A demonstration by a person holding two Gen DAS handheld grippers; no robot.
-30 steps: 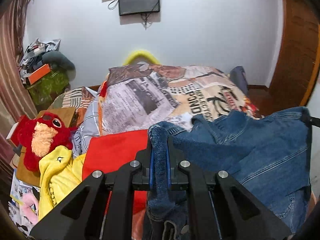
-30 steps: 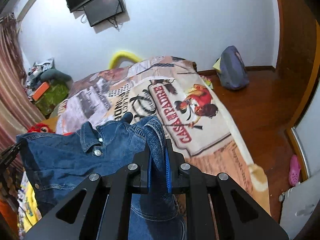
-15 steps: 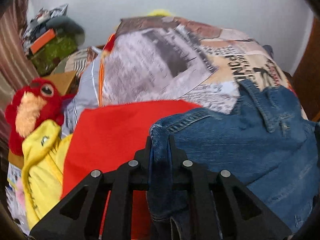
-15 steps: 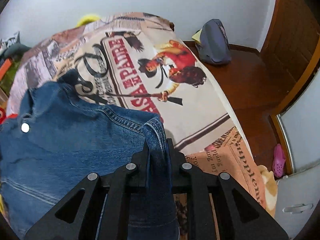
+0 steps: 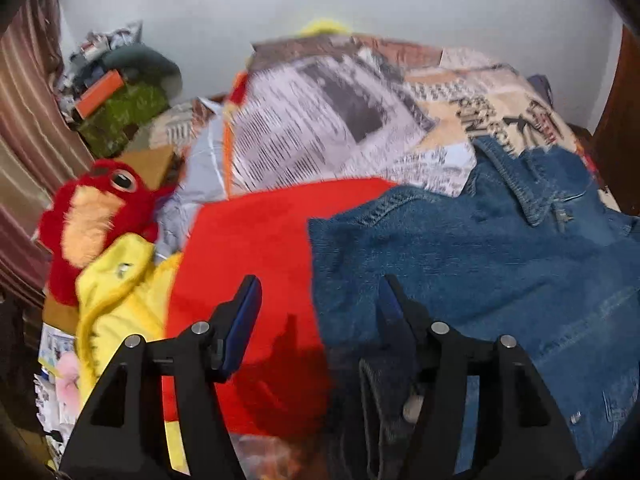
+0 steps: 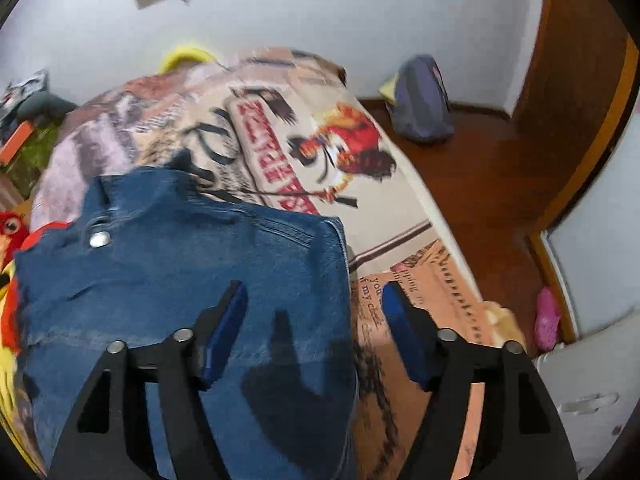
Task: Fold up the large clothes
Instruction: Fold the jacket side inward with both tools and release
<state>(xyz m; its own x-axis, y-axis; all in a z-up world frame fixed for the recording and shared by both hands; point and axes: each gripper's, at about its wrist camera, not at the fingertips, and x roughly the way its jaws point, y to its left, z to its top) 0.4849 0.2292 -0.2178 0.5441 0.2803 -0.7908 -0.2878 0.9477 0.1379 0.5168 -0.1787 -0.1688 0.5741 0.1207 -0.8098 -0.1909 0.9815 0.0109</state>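
A blue denim jacket (image 5: 480,264) lies spread on the bed, collar toward the far side; it also shows in the right wrist view (image 6: 180,280). My left gripper (image 5: 318,312) is open above the jacket's left edge, where denim meets a red cloth (image 5: 248,248). My right gripper (image 6: 314,312) is open above the jacket's right edge, with its right finger over the printed bedspread (image 6: 320,160). Neither holds anything.
A red plush toy (image 5: 92,216) and a yellow garment (image 5: 120,296) lie left of the red cloth. Clutter is piled at the far left by a curtain. A grey backpack (image 6: 420,100) sits on the wooden floor right of the bed. A white cabinet (image 6: 580,392) stands at right.
Both grippers were shut on the jacket's shoulder edges and lowered it onto the bed. Now both have opened and let go, and the jacket lies flat.
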